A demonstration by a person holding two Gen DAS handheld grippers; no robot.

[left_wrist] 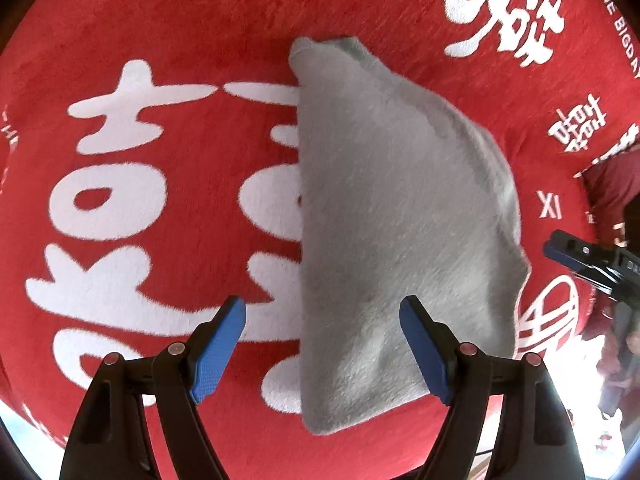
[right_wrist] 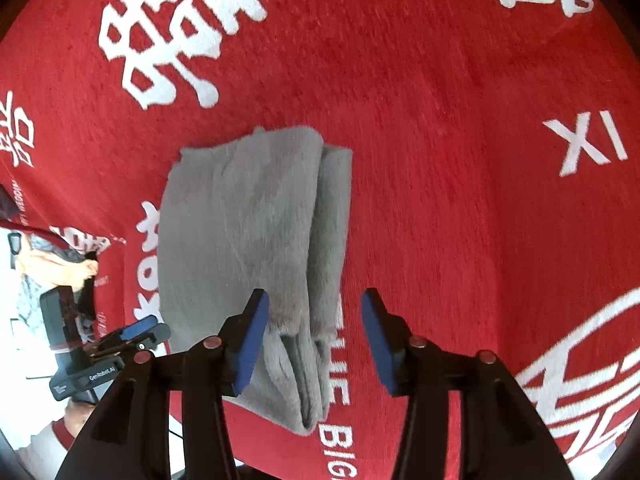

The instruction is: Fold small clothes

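Left tongs [left_wrist: 322,316]: jaws wide apart, holding nothing, above the grey cloth's edge
Right tongs [right_wrist: 314,312]: parted, empty
Grey cloth [right_wrist: 248,240]: folded, flat on red blanket [right_wrist: 460,160]

A red plush blanket [right_wrist: 440,160] with white characters carries a folded grey garment [right_wrist: 248,240].

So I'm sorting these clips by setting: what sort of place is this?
Probably a home, likely a bed or sofa: a plush red blanket with white wedding-style characters covers it, and a folded grey cloth lies on top.
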